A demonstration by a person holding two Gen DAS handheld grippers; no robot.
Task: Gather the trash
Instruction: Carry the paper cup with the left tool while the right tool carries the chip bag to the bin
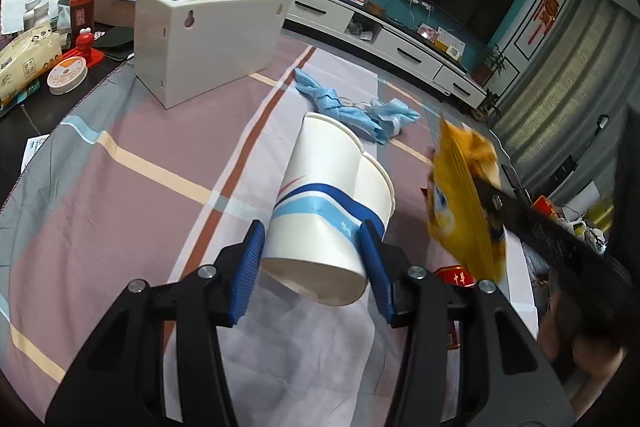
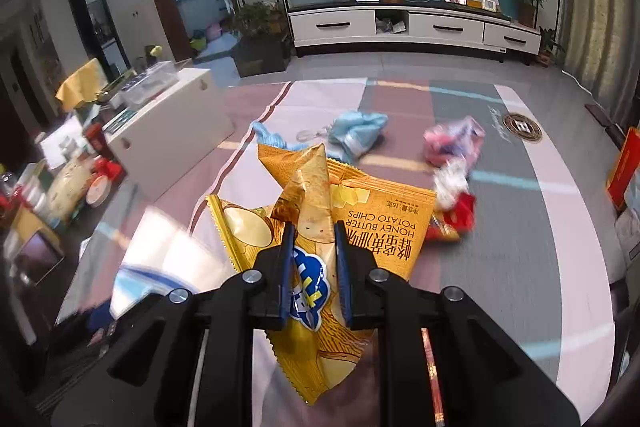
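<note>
Far off to the left of the left gripper sits a white box on the striped cloth, with a messy pile of other things behind it. The left gripper's two blue pads press on the sides of a paper cup, one pad on each side, so the cup is pinched near its bottom end. The cup is white with blue stripes, and it looks like two cups stuck one inside the other. It points away from the gripper, with its open mouth at the far end, tipped up off the cloth.

Just past the cup's mouth, a bit to the right, lie some crumpled blue face masks on the cloth. They do not touch the cup.

To the right of the left gripper is a yellow chip bag, hanging in the air. A black finger of the right gripper reaches across it in the left wrist view.

From the right wrist view, the right gripper's pads are pulled close together and squeeze the chip bag in its middle (the words on it read upside down). The bag sticks out both ahead of the pads and below them.

Ahead of the bag lie the blue masks. Ahead and to the right of the right gripper lies a pink wrapper, and nearer, a white and red wrapper. Both are blurry and sit well apart from the pads.
</note>
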